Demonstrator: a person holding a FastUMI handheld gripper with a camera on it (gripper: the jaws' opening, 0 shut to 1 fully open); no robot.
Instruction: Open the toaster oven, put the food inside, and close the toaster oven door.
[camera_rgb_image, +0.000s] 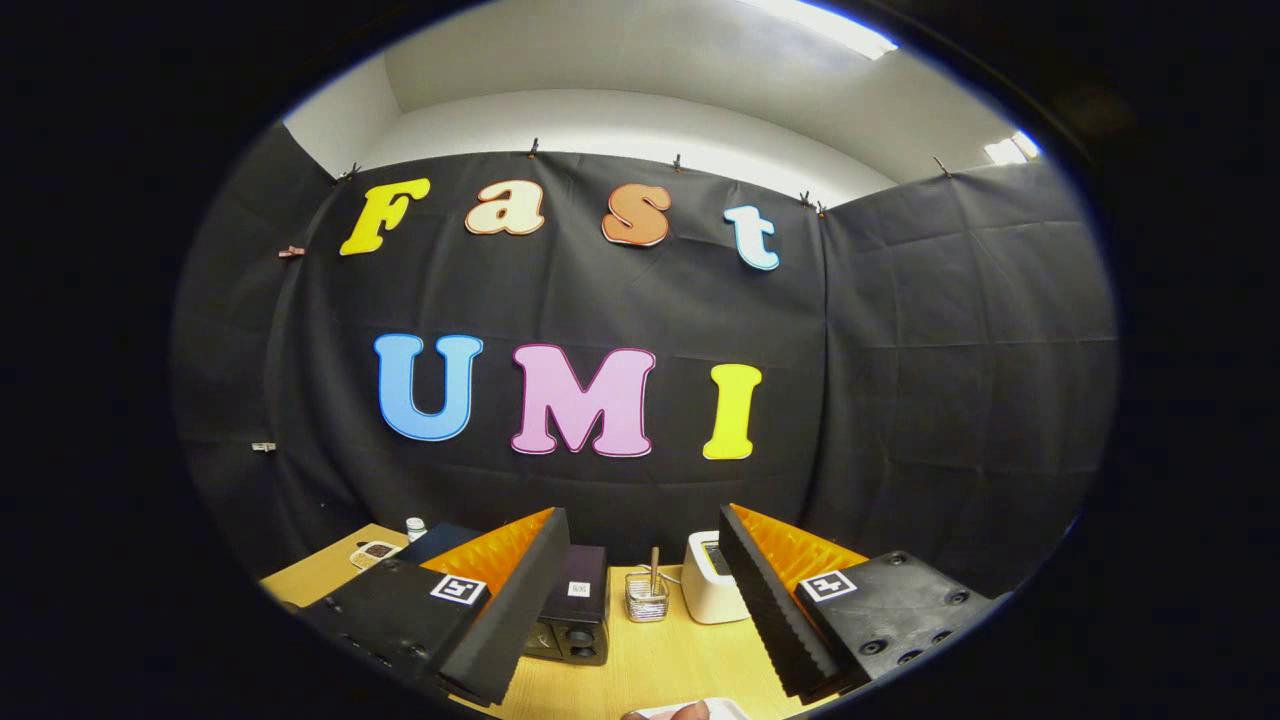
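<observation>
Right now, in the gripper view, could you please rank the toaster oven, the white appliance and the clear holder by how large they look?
1. Toaster oven, dark, partly hidden behind the left finger of the open tongs.
2. White appliance, partly hidden by the right finger, so the gap between it and the oven is unsure.
3. Clear holder, plainly smallest, between them on the table.

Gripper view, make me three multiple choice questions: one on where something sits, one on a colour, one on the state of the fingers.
1. Where is the clear holder with the stick in it?
A. between the dark toaster oven and the white appliance
B. on top of the toaster oven
C. clamped in the fingers

2. What colour is the table?
A. white
B. light wood
C. blue

3. How is the gripper?
A. shut on the holder
B. shut, empty
C. open, empty

Answers: A, it stands between them on the table; B, pale wood grain; C, fingers wide apart, nothing between.
</observation>
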